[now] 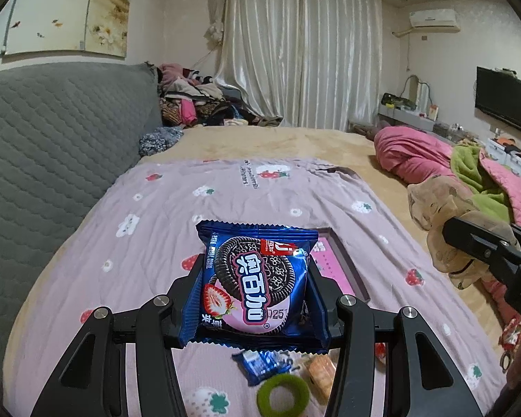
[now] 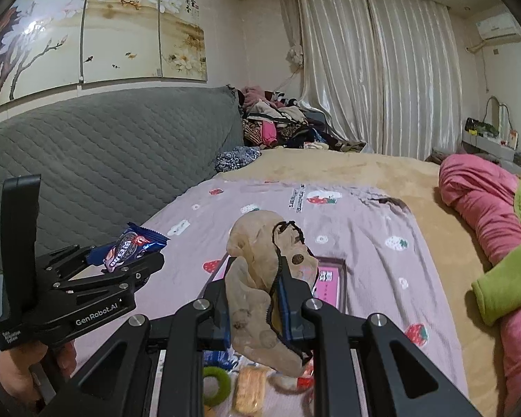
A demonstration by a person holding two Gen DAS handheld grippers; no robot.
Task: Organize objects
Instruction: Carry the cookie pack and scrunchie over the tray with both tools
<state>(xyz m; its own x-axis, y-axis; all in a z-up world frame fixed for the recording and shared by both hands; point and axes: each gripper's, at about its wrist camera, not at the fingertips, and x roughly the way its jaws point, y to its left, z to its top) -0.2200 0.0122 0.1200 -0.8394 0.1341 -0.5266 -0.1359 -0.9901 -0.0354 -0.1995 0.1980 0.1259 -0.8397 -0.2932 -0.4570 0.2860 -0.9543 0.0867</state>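
Observation:
My left gripper [image 1: 255, 272] is shut on a blue cookie packet [image 1: 257, 278], gripping its two sides and holding it above the bed. The right wrist view shows the same gripper [image 2: 128, 255] and packet [image 2: 128, 246] at the left, with a hand below. My right gripper [image 2: 257, 278] is shut on a beige drawstring pouch [image 2: 257, 264] with a black cord. It appears in the left wrist view as a gripper [image 1: 449, 234] with the pouch [image 1: 434, 208] hanging off it. A shallow pink-lined box [image 1: 333, 264] [image 2: 330, 278] lies on the sheet behind both.
Under the grippers lie a small blue packet [image 1: 260, 363], a green ring [image 1: 283, 396] [image 2: 215, 385] and an orange biscuit pack [image 1: 321, 375] [image 2: 250, 389]. A grey quilted headboard [image 1: 52, 146] runs along the left. Pink and green bedding [image 1: 469, 170] is heaped at the right.

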